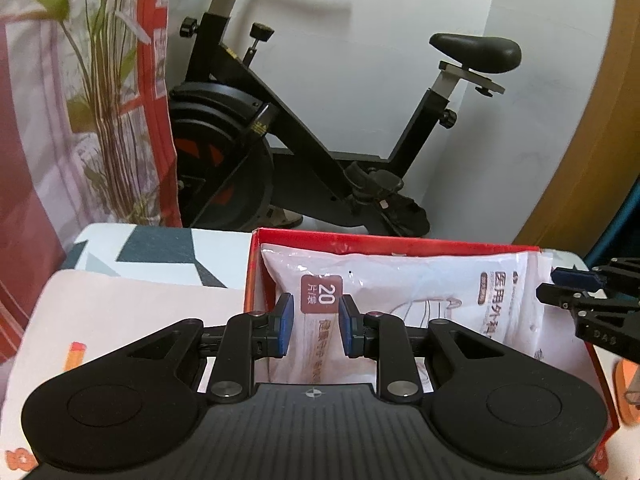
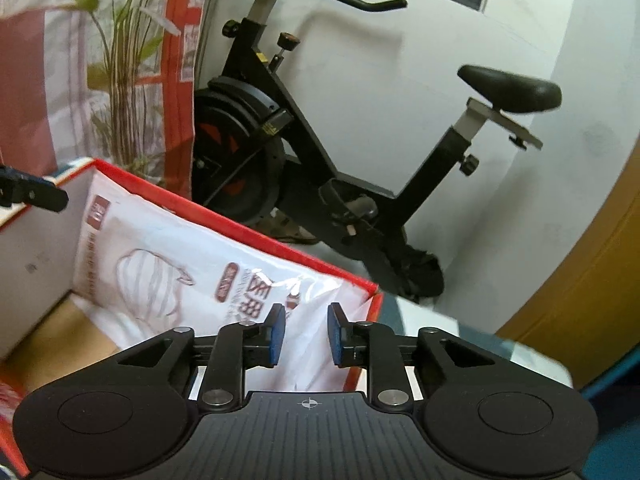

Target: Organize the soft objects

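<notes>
A white plastic pack of face masks leans against the far wall of an open red cardboard box. My left gripper hovers over the box's left part. Its blue pads stand a little apart and open, with the pack's brown label showing flat in the gap, not pinched. My right gripper is open over the pack's right corner, nothing squeezed between its pads. It also shows at the right edge of the left wrist view as the right gripper. The left gripper's finger shows above the box's left wall.
The box stands on a table with a patterned cloth. Behind it are a black exercise bike, a potted plant, a red and white curtain and a wooden door. An orange object lies right of the box.
</notes>
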`<state>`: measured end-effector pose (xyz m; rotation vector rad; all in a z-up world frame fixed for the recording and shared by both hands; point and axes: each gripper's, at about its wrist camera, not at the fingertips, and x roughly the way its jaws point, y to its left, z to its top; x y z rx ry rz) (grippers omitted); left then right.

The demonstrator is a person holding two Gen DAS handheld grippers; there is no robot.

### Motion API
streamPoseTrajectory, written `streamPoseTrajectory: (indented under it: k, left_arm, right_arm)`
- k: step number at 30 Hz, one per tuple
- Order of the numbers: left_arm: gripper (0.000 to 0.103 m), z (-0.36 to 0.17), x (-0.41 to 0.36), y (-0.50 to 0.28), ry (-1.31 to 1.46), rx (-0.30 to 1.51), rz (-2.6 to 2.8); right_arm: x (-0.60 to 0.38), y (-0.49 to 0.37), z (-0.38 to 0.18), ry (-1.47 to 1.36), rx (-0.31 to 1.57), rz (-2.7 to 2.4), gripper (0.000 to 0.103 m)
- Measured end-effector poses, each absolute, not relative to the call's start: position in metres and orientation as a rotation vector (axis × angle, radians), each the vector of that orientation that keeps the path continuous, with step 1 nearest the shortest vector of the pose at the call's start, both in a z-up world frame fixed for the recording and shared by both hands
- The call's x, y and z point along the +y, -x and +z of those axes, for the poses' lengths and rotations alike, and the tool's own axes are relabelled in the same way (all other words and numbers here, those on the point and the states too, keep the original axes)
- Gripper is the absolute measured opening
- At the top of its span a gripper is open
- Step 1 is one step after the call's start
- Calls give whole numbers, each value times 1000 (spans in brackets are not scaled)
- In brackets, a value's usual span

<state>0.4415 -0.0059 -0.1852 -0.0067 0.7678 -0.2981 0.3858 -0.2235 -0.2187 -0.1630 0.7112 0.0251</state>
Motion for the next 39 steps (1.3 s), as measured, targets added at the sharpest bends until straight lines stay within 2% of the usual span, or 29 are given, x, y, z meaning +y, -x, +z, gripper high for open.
streamPoseTrajectory:
  k: [3, 4, 5, 6, 8, 11, 14, 18, 29, 39]
  left_arm:
    - [26, -180, -7, -430, -25, 756, -290]
    - [28, -178, -7, -425, -34, 751, -289]
    - [35, -177, -7, -422, -41, 749, -287]
    - [41, -176, -6, -417, -46, 749, -286]
    - [72, -173, -4, -410, -51, 748, -281]
    - [92, -168, 0, -394, -49, 723, -274]
    - [99, -162, 5, -375, -43, 697, -283]
    - [103, -159, 7, -346, -55, 676, -285]
    - [103, -181, 5, -258, -45, 639, -270]
    - [103, -225, 5, -205, 22, 769, -319]
  right_arm:
    - [-226, -374, -214, 98, 715, 26, 43]
    - [-226, -370, -212, 79, 716, 25, 53]
    - [-226, -365, -211, 63, 715, 27, 61]
    - [-227, -361, -209, 45, 711, 30, 65]
    - [-228, -351, -206, 4, 704, 30, 84]
    - [-230, -335, -201, -58, 682, 29, 103]
    - [-234, -318, -198, -112, 671, 29, 103]
    - [-234, -291, -199, -156, 646, 25, 103]
    - [-220, -212, -224, -209, 603, 51, 103]
    - [-197, -159, -273, -200, 707, 98, 103]
